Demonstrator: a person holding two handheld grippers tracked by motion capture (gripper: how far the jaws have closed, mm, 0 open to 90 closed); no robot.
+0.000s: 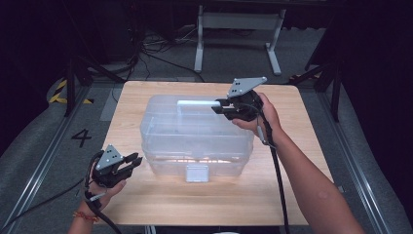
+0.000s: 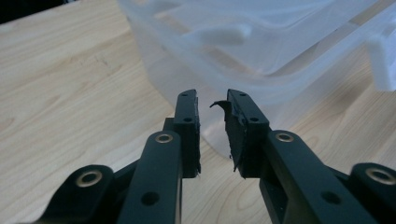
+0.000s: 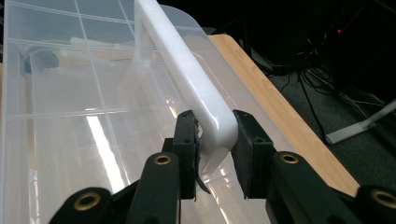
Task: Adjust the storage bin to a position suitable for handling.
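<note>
A large clear plastic storage box (image 1: 195, 131) stands in the middle of the wooden table (image 1: 292, 195), its lid on. My right gripper (image 1: 217, 106) reaches over the lid from the right. In the right gripper view, that gripper (image 3: 215, 123) is shut on the end of the lid's white handle (image 3: 187, 70), one pad on each side. My left gripper (image 1: 136, 160) hovers near the box's front left corner, a little above the table. In the left gripper view, its jaws (image 2: 212, 100) stand almost together with nothing between them, facing the box wall (image 2: 261, 42).
A white latch (image 1: 197, 173) sits at the middle of the box's front side. Bare tabletop lies in front of and left of the box. Beyond the table's far edge are a white metal stand (image 1: 238, 29) and cables on the floor.
</note>
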